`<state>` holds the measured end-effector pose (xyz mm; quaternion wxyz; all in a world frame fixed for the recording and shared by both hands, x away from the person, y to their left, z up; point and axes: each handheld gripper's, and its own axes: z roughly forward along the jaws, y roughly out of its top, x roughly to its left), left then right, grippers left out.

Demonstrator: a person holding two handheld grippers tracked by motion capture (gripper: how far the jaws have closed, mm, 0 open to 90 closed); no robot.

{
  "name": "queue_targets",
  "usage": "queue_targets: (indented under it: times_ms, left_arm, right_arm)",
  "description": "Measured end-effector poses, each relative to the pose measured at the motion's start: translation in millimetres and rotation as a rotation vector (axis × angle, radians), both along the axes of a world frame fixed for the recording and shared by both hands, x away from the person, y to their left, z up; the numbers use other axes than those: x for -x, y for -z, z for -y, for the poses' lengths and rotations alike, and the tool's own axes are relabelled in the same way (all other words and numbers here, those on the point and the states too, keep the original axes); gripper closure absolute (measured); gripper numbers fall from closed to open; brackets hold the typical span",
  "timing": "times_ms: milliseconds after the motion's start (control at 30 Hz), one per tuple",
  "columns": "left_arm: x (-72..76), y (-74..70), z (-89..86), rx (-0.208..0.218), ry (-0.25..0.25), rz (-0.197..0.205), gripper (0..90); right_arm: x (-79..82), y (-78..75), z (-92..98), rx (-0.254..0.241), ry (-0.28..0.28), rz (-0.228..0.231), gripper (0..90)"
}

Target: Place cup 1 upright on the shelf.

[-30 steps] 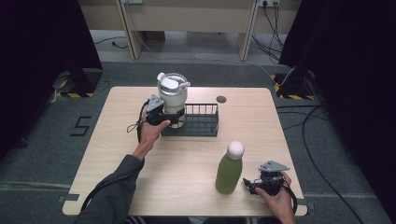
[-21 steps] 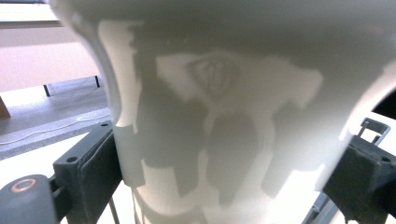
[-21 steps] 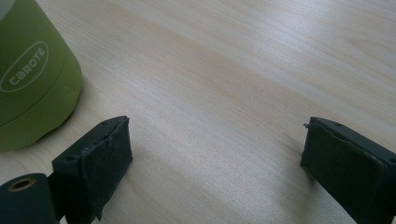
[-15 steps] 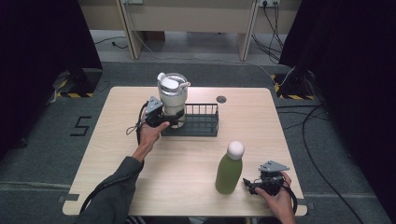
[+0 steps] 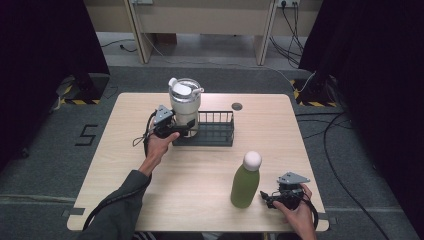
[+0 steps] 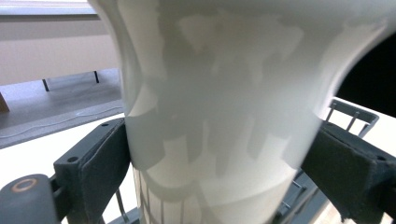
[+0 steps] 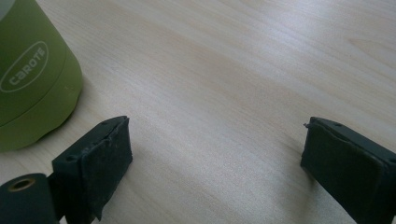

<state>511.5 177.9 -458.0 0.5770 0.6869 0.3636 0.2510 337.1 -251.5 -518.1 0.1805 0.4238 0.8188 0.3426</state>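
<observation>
At frame centre, the white tumbler (image 5: 185, 102) is gripped by the left tool (image 5: 176, 128) in the wire basket (image 5: 220, 134); at lower right, the right tool (image 5: 272, 196) is held open beside the green bottle (image 5: 245, 182).

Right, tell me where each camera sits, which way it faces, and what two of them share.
High view: above the person's side, facing forward and down on the table; both forearms, left gripper and right gripper show.
Left gripper view: rides the left gripper, facing the white tumbler clamped between its jaws, wire rack behind.
Right gripper view: rides the right gripper, facing bare tabletop between open jaws, green bottle beside them.
Shared: high and right gripper views both show the green bottle.
</observation>
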Motion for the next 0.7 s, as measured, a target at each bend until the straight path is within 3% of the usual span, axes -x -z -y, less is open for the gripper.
queue_targets:
  times_ms: [433, 700]
  left_arm:
    - [13.6, -3.4, -5.1, 0.006, 0.010, -0.024, 8.8]
    - [25.7, -8.0, -12.1, 0.013, 0.031, -0.031, 14.5]
  right_arm:
    - [0.0, 0.0, -0.4, 0.000, 0.001, -0.001, 8.3]
    - [-0.1, 0.1, -0.6, 0.000, 0.002, -0.001, 8.2]
